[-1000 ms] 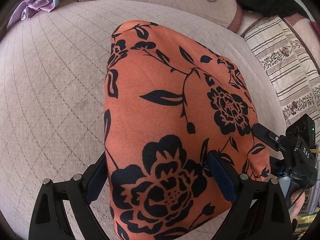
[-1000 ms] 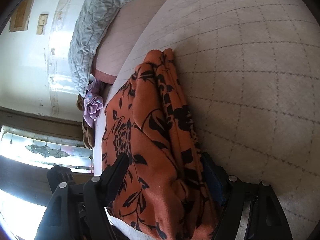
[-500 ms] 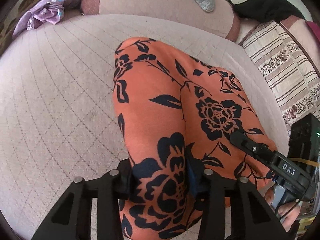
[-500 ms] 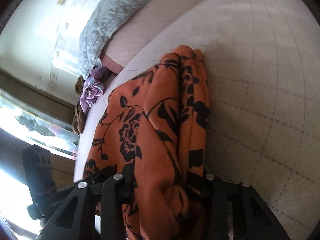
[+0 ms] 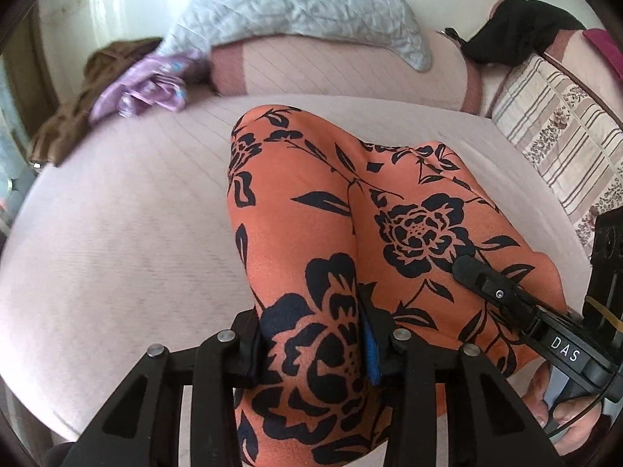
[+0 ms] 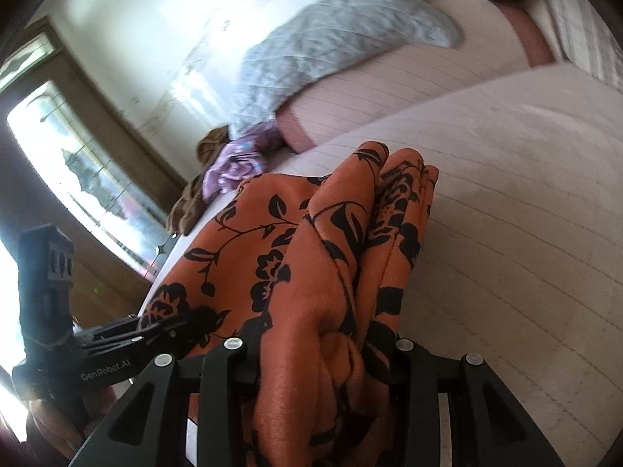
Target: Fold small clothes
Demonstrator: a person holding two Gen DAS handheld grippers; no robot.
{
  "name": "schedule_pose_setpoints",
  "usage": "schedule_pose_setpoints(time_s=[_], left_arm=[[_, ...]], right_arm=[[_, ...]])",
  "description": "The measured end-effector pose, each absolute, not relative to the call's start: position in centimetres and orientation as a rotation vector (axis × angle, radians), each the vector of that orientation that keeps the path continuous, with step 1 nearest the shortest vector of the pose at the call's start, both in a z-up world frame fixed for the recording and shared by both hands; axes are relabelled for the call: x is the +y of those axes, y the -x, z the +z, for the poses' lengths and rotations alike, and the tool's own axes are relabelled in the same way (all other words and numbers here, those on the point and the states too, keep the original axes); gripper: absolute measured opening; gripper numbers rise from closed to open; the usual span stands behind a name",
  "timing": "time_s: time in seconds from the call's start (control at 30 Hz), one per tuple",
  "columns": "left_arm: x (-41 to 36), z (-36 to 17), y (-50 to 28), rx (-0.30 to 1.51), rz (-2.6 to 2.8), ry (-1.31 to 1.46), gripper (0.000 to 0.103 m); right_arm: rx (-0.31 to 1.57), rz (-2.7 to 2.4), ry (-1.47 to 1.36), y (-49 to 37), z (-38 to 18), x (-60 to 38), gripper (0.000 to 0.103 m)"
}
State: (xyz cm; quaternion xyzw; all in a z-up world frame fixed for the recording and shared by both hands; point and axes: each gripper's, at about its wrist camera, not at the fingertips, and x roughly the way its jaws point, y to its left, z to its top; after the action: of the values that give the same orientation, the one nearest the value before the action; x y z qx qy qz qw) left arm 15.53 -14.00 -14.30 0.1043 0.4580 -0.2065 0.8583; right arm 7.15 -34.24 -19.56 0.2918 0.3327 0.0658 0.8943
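Note:
An orange garment with black flowers (image 5: pixel 335 210) lies on the pink quilted bed (image 5: pixel 124 233), its near end lifted. My left gripper (image 5: pixel 317 344) is shut on the near left edge of the cloth. My right gripper (image 6: pixel 323 354) is shut on a bunched fold of the same garment (image 6: pixel 335 257). The right gripper shows in the left wrist view (image 5: pixel 518 311) at the garment's right edge. The left gripper shows in the right wrist view (image 6: pixel 117 346) at the lower left. The cloth hides the fingertips.
A grey quilted blanket (image 5: pixel 296 7) lies over a pink bolster (image 5: pixel 319 74) at the back. A purple garment (image 5: pixel 148 85) and a brown one (image 5: pixel 74 113) lie at the back left. A striped pillow (image 5: pixel 557 132) and black cloth (image 5: pixel 518 27) are at right.
Both grippers went from open around the garment's near edge to shut on it. Both have since lifted the near end, so the cloth bunches and more of the room shows.

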Motion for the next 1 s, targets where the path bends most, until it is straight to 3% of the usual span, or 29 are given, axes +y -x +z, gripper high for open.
schedule_pose_setpoints(time_s=[0.5,1.0], left_arm=[[-9.3,-13.5,-13.9,0.894,-0.347,-0.240,0.041],[-8.5,-17.3,-14.5,0.967,-0.308,-0.247,0.041]], right_arm=[[0.637,0.243,-0.463,-6.9,-18.6,-28.1,0.039],[0.759,0.246,-0.449,-8.4,-21.6,-26.4,0.039]])
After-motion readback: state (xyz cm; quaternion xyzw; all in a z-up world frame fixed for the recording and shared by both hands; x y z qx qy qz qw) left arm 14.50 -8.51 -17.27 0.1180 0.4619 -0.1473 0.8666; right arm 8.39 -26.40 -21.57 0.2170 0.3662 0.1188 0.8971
